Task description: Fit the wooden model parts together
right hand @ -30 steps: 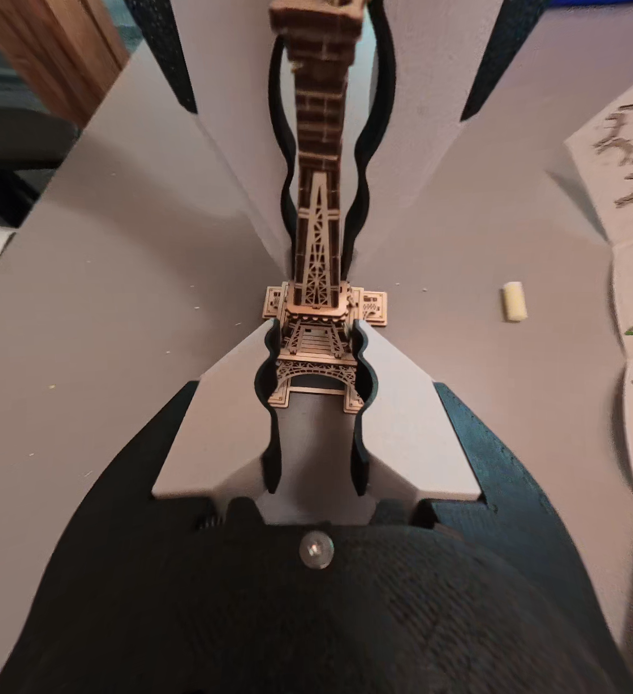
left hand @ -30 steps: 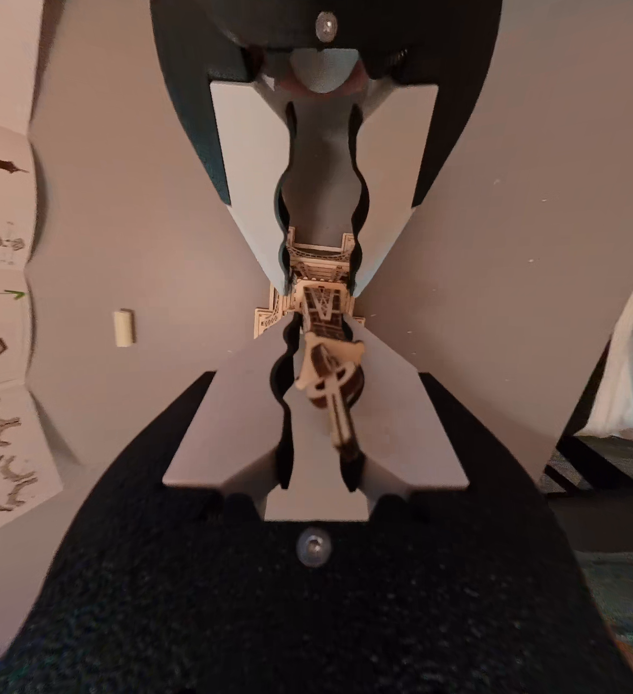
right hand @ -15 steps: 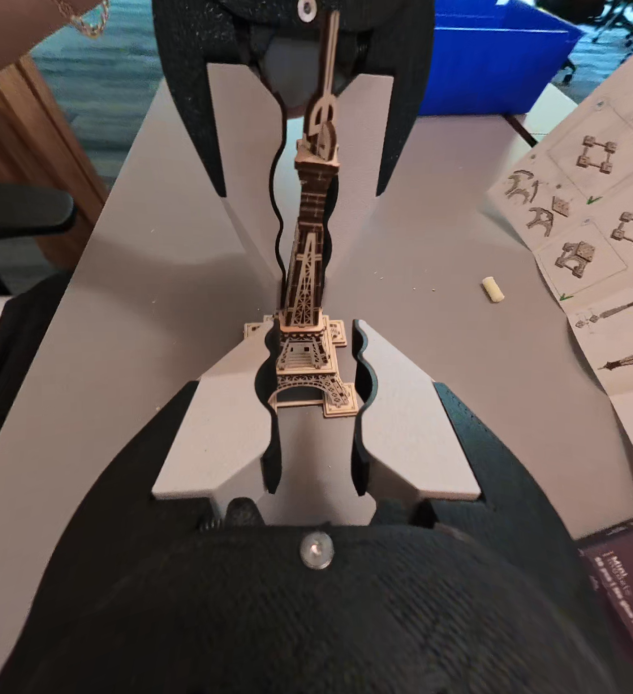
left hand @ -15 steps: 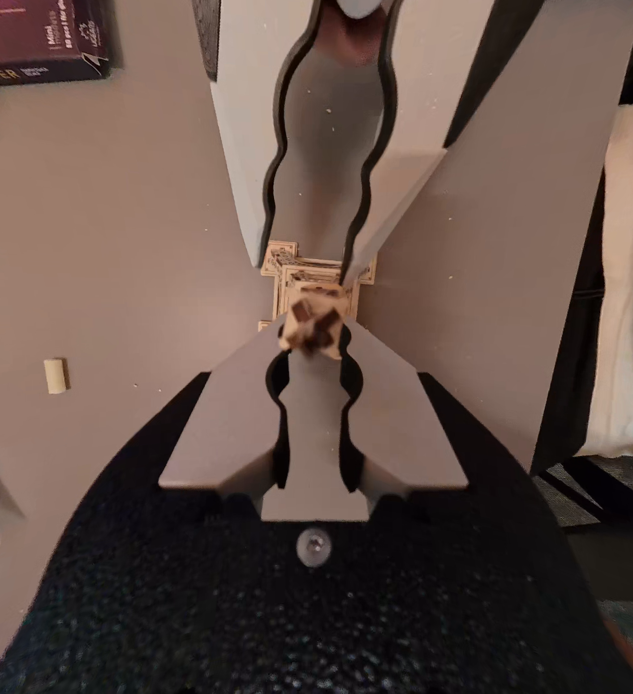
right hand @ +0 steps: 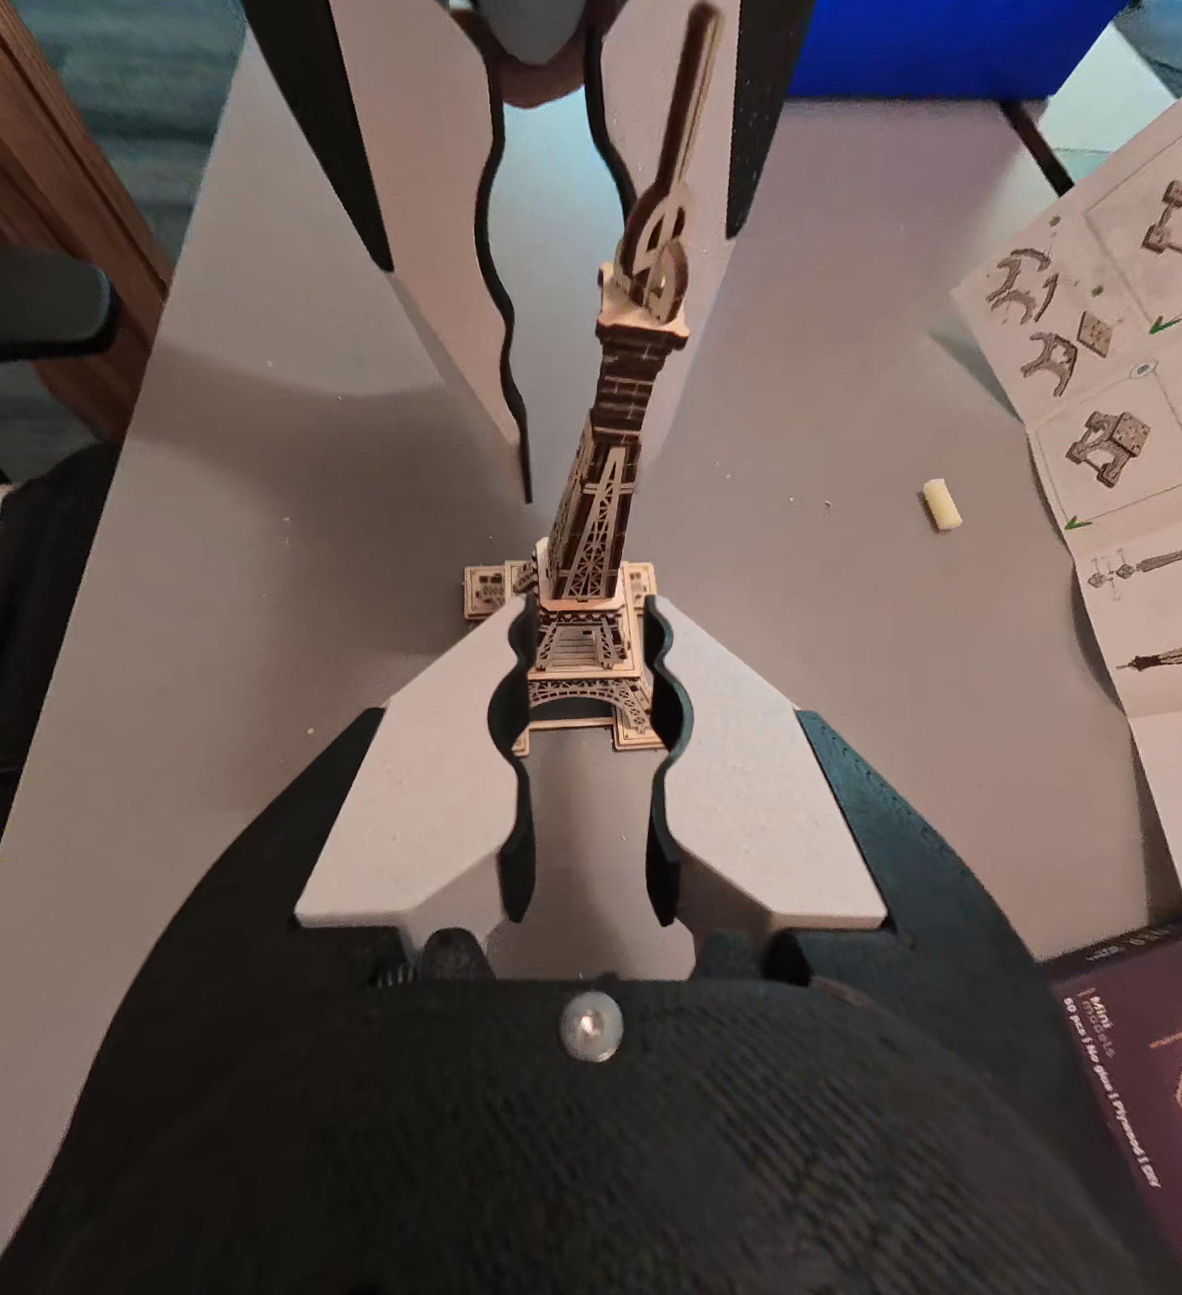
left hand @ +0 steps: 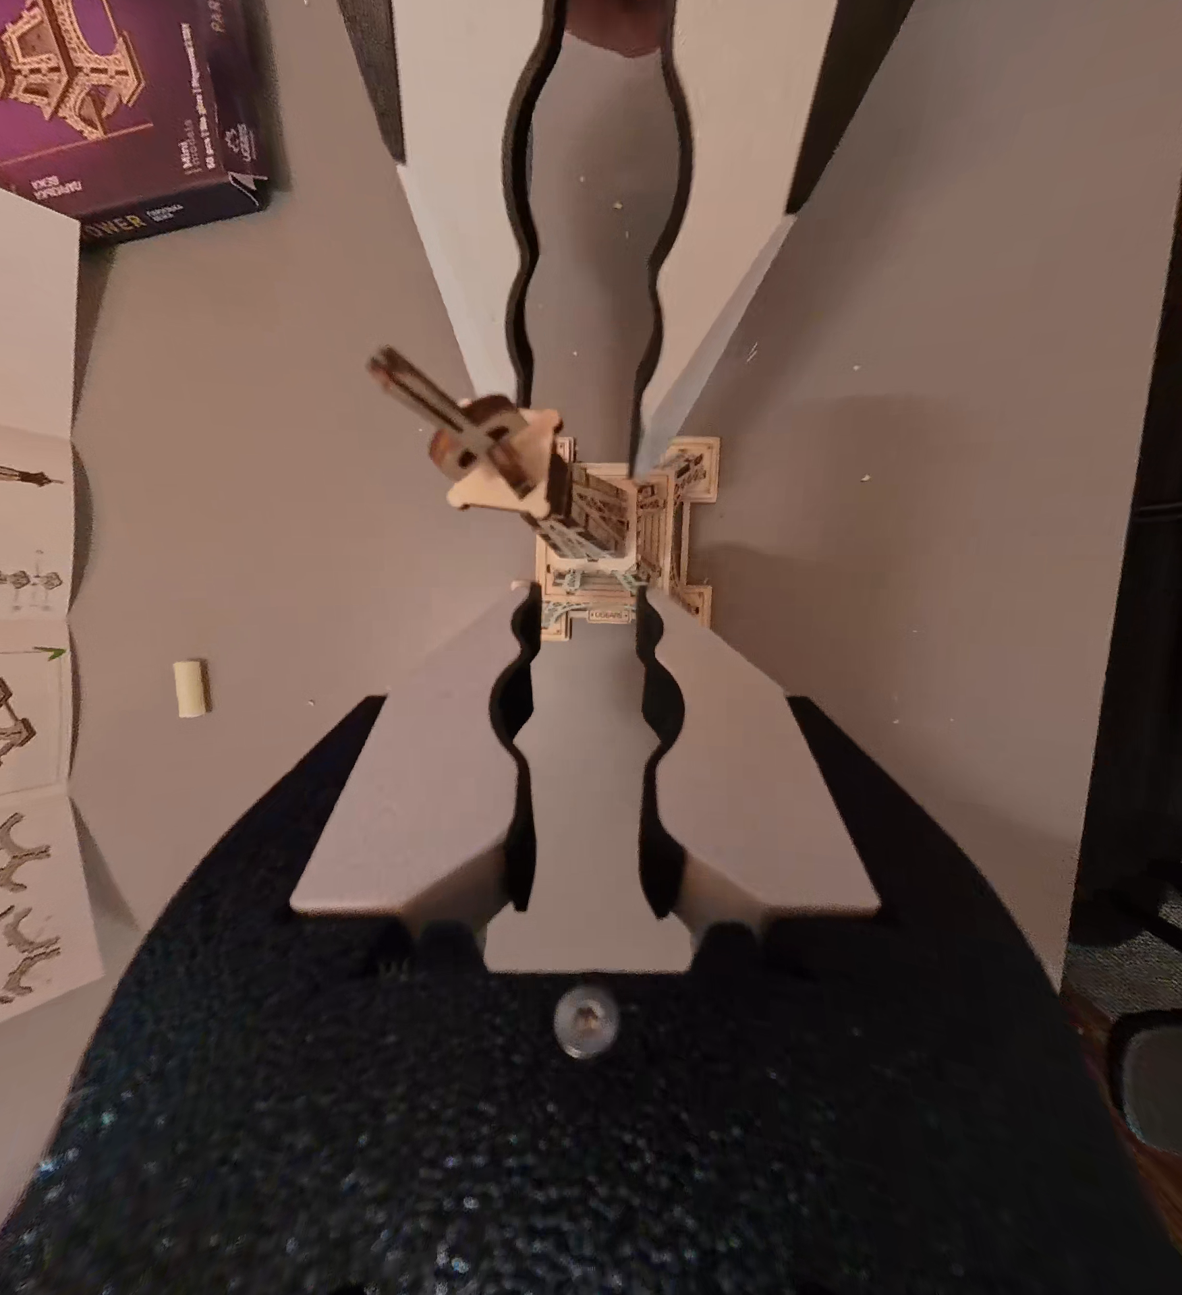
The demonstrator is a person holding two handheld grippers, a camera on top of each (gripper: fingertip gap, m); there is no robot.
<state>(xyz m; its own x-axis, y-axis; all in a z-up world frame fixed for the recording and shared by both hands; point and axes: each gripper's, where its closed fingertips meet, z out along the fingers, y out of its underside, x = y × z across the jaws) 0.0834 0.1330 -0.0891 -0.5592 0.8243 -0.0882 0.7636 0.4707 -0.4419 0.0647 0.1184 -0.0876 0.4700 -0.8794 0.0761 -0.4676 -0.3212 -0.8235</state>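
From my left hand-held gripper (left hand: pixel 587 606) I look almost straight down on the laser-cut pale wooden tower model (left hand: pixel 578 522), which stands upright on the grey tabletop (left hand: pixel 280 490); its spire with the small round top piece points up towards the camera. My left fingers are spread, with the tower's base just ahead of their tips and nothing between them. From my right hand-held gripper (right hand: pixel 587 634) the same tower (right hand: pixel 602 490) rises from its square base, and my spread right fingers flank its arched lower stage on either side; I cannot tell whether the pads touch the wood. The opposite gripper's fingers hang above and behind the tower in each view, also apart. A small cream cylinder (right hand: pixel 941 504) lies alone on the tabletop, well apart from the model. Beyond it lies a white folded instruction sheet with part drawings (right hand: pixel 1135 364), and a purple cardboard box picturing the tower (left hand: pixel 97 105) sits near the tabletop's edge.
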